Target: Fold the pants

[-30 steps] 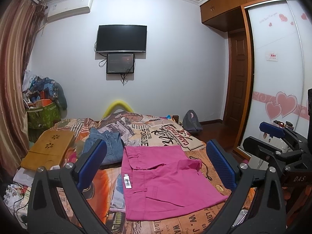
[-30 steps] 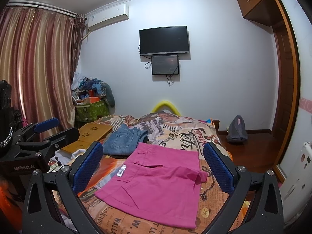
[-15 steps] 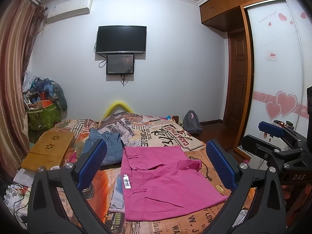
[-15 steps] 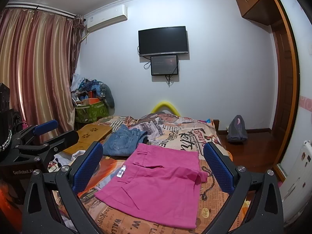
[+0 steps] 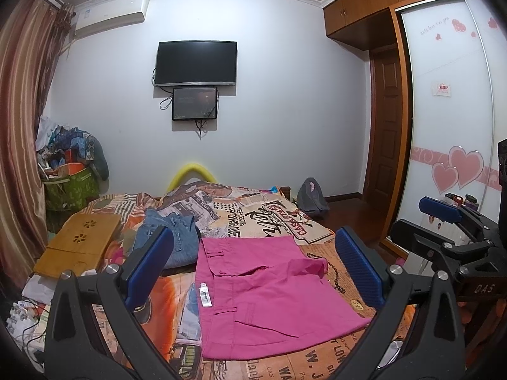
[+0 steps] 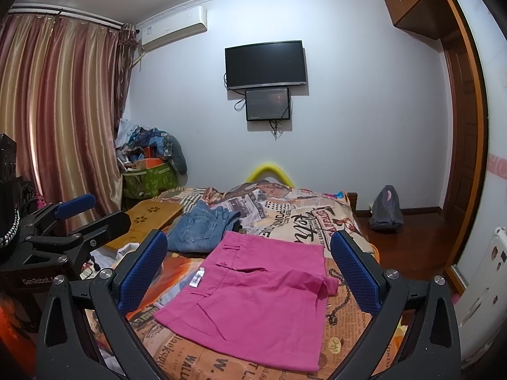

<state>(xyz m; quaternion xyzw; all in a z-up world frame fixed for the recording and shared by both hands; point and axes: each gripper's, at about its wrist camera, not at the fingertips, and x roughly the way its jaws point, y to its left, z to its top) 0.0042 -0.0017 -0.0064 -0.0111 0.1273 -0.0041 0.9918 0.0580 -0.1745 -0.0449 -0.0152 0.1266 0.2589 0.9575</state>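
Grippers hovering, left gripper (image 5: 253, 272) and right gripper (image 6: 250, 272) both spread wide, gripping nothing; bright pink cotton shorts (image 5: 266, 288) lying flat ahead between fingers; aiming low at hem corners, pinching single fold evenly

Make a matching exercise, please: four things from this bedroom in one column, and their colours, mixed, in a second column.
Things:
1. folded pants
2. jeans
3. lap desk
4. storage basket

Colours:
A. green
B. blue denim
C. pink
D. light wood

Pairs: 1-C, 2-B, 3-D, 4-A
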